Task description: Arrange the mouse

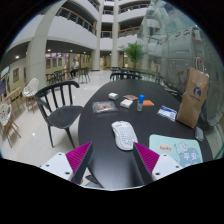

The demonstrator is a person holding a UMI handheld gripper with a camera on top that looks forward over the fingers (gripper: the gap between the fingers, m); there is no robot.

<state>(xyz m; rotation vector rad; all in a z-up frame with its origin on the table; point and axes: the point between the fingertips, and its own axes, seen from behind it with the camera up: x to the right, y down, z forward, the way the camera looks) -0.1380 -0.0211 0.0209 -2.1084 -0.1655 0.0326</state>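
A white mouse [124,134] lies on the dark round table [100,130], beyond my fingers and a little right of the midline between them. My gripper [113,160] is open and empty, its magenta pads [80,158] wide apart low over the table's near part. A light blue mouse mat [177,150] lies to the right of the mouse, just beyond my right finger.
A black chair [60,105] stands left of the table. A brown paper bag [192,98] stands at the table's right. A dark booklet [104,106], white cards [127,99] and a blue-orange item [146,103] lie farther back. More tables and chairs stand in the hall behind.
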